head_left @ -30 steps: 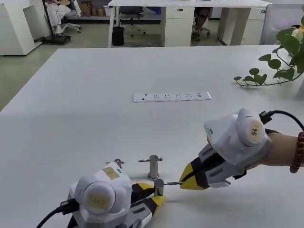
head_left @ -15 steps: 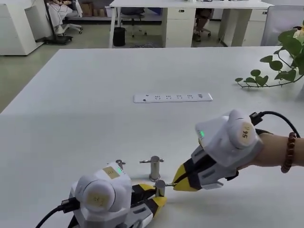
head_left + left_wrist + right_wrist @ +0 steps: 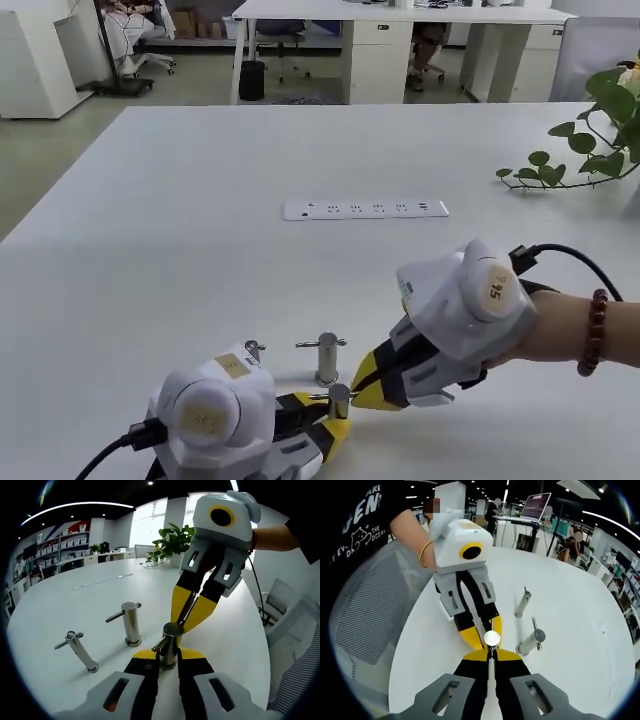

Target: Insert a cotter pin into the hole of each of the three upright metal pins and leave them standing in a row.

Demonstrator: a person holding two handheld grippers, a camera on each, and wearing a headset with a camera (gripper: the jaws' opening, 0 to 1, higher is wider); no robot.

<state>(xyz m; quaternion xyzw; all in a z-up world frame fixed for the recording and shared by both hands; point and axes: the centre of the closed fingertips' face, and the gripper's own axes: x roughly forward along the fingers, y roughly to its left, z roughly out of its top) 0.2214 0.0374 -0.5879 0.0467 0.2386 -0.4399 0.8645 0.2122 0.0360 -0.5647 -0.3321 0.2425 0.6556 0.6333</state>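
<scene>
Three short metal pins stand near the table's front edge. My left gripper [image 3: 333,418] is shut on the nearest pin [image 3: 338,399], holding it upright by its lower shaft [image 3: 170,647]. My right gripper [image 3: 361,384] comes in from the right, tips almost touching that pin, and is shut on a thin cotter pin [image 3: 158,643] whose end pokes out of the pin's far side. The middle pin [image 3: 327,358] stands upright with a cotter pin through it. The left pin [image 3: 80,650], also crossed by a cotter pin, is half hidden behind my left gripper in the head view.
A white power strip [image 3: 365,209] lies mid-table, well beyond the pins. Plant leaves [image 3: 585,150] hang over the right edge. A person in a black shirt [image 3: 365,525] sits in a mesh chair close behind the left gripper.
My right gripper has moved left until its tips reach the held pin, and the cotter pin's exposed length between them has gone. The left gripper and the other pins stayed put.
</scene>
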